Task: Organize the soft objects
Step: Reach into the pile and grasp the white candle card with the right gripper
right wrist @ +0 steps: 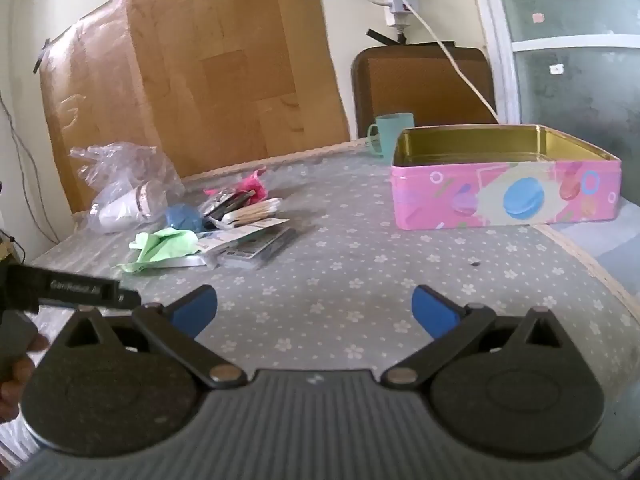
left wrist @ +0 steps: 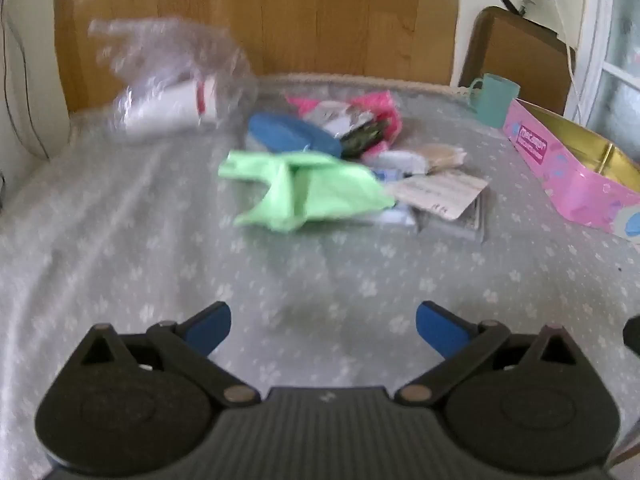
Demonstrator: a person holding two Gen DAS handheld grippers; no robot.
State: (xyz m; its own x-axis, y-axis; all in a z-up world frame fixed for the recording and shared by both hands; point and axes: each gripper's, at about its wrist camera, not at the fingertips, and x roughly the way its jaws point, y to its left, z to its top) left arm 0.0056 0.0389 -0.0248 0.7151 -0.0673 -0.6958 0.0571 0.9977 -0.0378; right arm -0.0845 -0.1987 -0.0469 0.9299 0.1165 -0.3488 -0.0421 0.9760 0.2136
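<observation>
Tablecloth [right wrist: 360,264] bears 1 pink tin [right wrist: 506,196], 1 cup [right wrist: 394,132].

Cream wall [right wrist: 360,12], wooden panel [right wrist: 224,80], brown chair [right wrist: 424,80] (behind table), frosted window [right wrist: 580,60]

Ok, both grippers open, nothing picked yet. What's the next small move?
Probably ease the left gripper forward to the green cloth. It lies nearest on the pile's front edge, uncovered, and the pink tin sits open and looks empty.
</observation>
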